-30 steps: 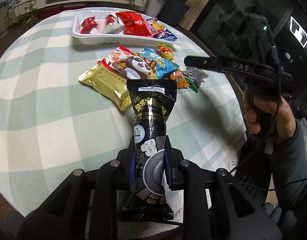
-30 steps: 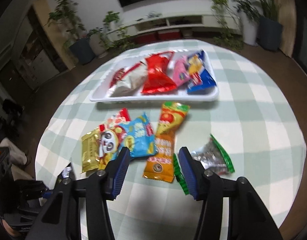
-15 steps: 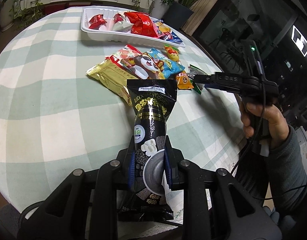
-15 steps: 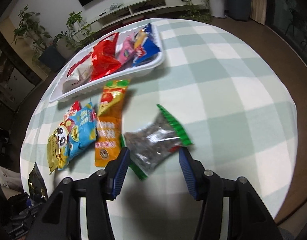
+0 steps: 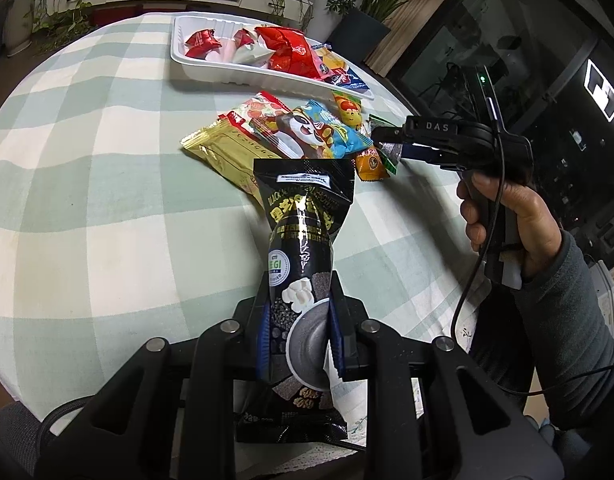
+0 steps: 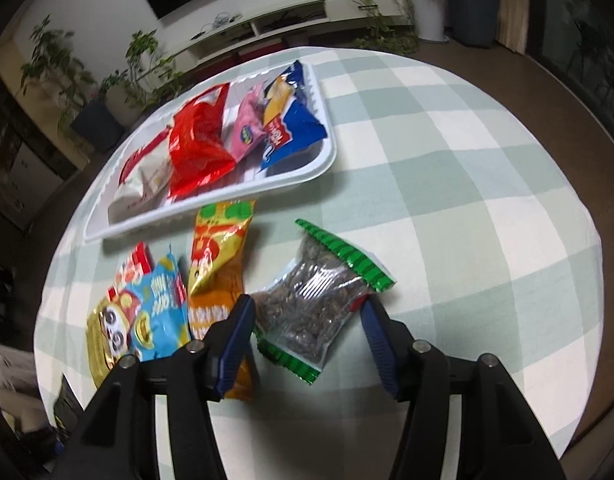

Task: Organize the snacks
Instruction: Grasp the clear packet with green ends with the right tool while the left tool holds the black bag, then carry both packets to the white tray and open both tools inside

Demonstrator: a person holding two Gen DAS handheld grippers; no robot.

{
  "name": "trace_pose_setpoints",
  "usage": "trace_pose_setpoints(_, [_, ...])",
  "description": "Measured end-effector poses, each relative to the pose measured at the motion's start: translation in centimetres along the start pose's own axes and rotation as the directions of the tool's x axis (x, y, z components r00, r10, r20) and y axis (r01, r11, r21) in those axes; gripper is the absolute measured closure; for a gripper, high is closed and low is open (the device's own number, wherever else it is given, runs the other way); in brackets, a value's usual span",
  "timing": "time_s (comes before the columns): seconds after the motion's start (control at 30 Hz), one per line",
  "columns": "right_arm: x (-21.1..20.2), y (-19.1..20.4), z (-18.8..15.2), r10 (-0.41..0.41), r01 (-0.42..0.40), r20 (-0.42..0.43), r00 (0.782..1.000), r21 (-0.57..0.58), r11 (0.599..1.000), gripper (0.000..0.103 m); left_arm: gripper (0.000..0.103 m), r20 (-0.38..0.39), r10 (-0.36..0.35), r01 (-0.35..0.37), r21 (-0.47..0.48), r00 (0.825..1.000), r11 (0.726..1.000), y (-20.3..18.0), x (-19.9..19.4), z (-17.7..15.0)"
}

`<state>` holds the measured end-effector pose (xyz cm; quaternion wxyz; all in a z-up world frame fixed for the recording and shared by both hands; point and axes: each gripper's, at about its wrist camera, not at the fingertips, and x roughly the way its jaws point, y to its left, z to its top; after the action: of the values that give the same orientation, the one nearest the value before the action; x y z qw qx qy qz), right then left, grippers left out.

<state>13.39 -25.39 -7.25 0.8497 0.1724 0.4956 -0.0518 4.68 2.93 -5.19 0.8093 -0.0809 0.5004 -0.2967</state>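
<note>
2 grippers: both in view, each carried by a hand over the green-and-white checked tablecloth (image 5: pixel 107 208).
Left gripper (image 5: pixel 299 340): pinching the tall black glossy snack pouch (image 5: pixel 303 240) near its lower third, blue pads pressed against both sides.
Black pouch axis: long axis running straight away from the left wrist camera, sealed top edge pointing toward the loose pile, bottom end hanging back under the gripper body.
Right gripper (image 6: pixel 307 328): spread wide, fingers straddling the clear seed packet with green striped ends (image 6: pixel 319 300); pads apart from the film on both sides.
Seed packet axis: lying flat on the cloth, long axis diagonal, 1 green end toward the far right, the other toward the near left by the left finger.
Right gripper from the left wrist view (image 5: pixel 381 140): tips low at the right edge of the pile, held by the right hand (image 5: pixel 503 216).
Loose pile: gold foil packet (image 5: pixel 227 152), blue cartoon-raccoon packet (image 6: pixel 159 320) and orange-yellow packet (image 6: pixel 215 264), overlapping, just left of the seed packet.
White rectangular plastic tray (image 6: pixel 211 200): at the far side of the table, holding a red foil bag (image 6: pixel 199 148), a pink packet (image 6: pixel 247 132) and a blue biscuit packet (image 6: pixel 295 128).
</note>
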Motion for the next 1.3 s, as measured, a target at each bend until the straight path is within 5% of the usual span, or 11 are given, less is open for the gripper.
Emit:
trace_pose_setpoints(0.33, [1.7, 2.5, 1.5, -0.114, 0.114, 0.007, 0.993, -0.127, 0.985, 0.037, 0.081, 0.004, 0.002, -0.002, -0.003, 1.000, 1.000, 0.1, -0.1, -0.1])
trace_pose_setpoints(0.57, [1.5, 2.6, 1.1, -0.149, 0.148, 0.014, 0.989, -0.238, 0.960, 0.053, 0.081, 0.005, 0.005, -0.005, -0.001, 1.000, 1.000, 0.1, -0.1, -0.2])
trace_pose_setpoints(0.83, [0.8, 1.1, 0.9, -0.108, 0.103, -0.009, 0.994, -0.245, 0.964, 0.073, 0.081, 0.000, 0.009, -0.009, -0.002, 1.000, 1.000, 0.2, 0.1, -0.2])
trace_pose_setpoints(1.3, [-4.0, -0.3, -0.4, 0.056, -0.043, 0.080, 0.995, -0.160, 0.986, 0.077, 0.081, 0.032, -0.003, 0.005, -0.044, 0.999, 0.999, 1.1, -0.9, 0.8])
